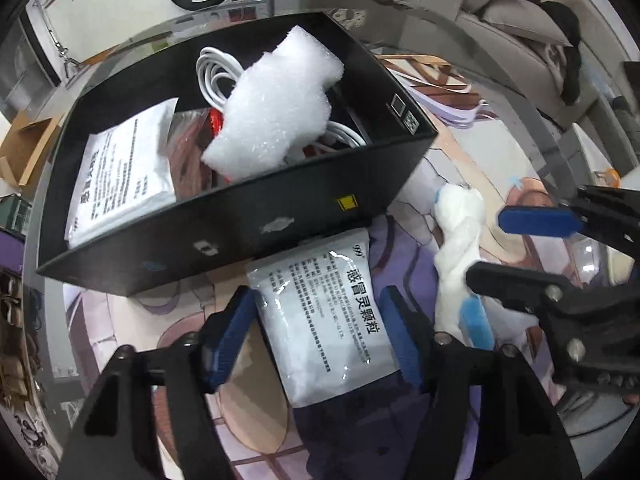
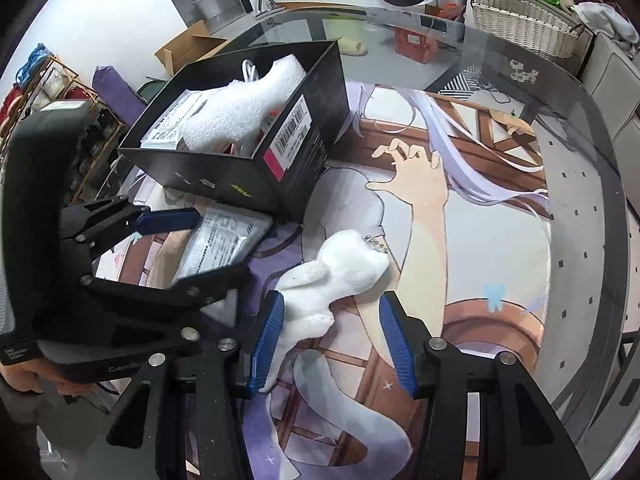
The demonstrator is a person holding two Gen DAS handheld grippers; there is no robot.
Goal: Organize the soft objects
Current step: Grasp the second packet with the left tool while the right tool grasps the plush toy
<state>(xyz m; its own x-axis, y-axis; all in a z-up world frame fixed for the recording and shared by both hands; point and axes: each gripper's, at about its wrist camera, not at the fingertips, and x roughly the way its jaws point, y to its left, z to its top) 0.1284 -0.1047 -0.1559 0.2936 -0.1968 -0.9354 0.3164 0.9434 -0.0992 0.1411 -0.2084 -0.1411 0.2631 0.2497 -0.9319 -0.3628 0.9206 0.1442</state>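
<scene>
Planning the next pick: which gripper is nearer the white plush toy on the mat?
Right. The right gripper straddles the small white plush toy, one pad touching its lower end. The left gripper sits farther off, open around the white medicine sachet beside the black box.

An open black cardboard box [image 1: 248, 216] stands on the illustrated surface [image 2: 480, 240]. Inside it a lumpy white foam sheet [image 1: 276, 108] leans across the middle, and a flat white printed pouch [image 1: 120, 172] lies at one end. Just outside the box's long wall, touching it, a second flat white printed pouch [image 1: 328, 316] lies face up. Near that pouch, beside the box's corner, a small white plush toy [image 2: 336, 276] lies stretched out, a bead chain at its head.
</scene>
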